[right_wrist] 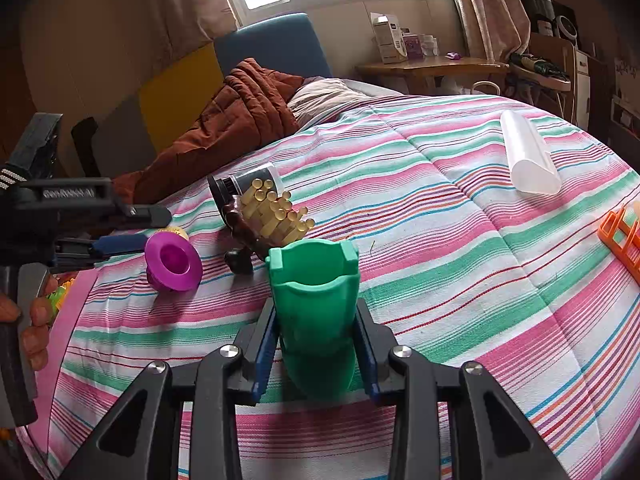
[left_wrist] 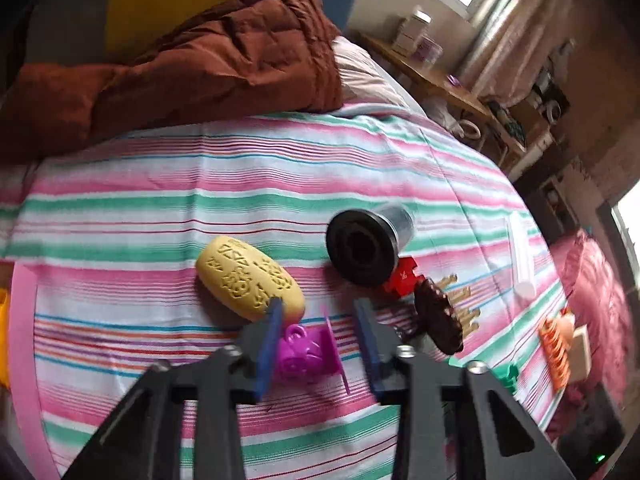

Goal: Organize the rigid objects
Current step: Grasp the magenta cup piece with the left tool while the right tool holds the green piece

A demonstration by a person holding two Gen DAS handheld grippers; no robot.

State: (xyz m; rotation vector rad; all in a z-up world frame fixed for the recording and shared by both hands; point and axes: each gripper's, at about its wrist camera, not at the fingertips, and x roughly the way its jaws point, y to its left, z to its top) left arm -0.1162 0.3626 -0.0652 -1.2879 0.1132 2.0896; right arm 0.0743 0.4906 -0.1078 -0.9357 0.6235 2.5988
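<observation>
A purple cup-shaped piece with a wide flange (left_wrist: pixel 304 352) lies on its side on the striped bedspread (left_wrist: pixel 200 200). It sits between the blue pads of my left gripper (left_wrist: pixel 319 308), whose jaws stand apart; the right pad is clear of the flange. In the right wrist view the same purple piece (right_wrist: pixel 172 260) lies just off the fingers of the left gripper (right_wrist: pixel 156 228). My right gripper (right_wrist: pixel 316 312) is shut on a green cup (right_wrist: pixel 312 272), held upright. A yellow embossed oval (left_wrist: pixel 248 276) lies just beyond the left finger.
A black-capped clear jar (left_wrist: pixel 364 248), a red piece (left_wrist: pixel 404 278) and a brown holder of yellowish sticks (right_wrist: pixel 276 212) crowd together ahead. Farther right lie a clear tube (right_wrist: pixel 528 156) and an orange rack (right_wrist: pixel 620 240). A brown quilt (left_wrist: pixel 200 68) is heaped at the back. A person's hand (right_wrist: pixel 28 320) holds the left gripper.
</observation>
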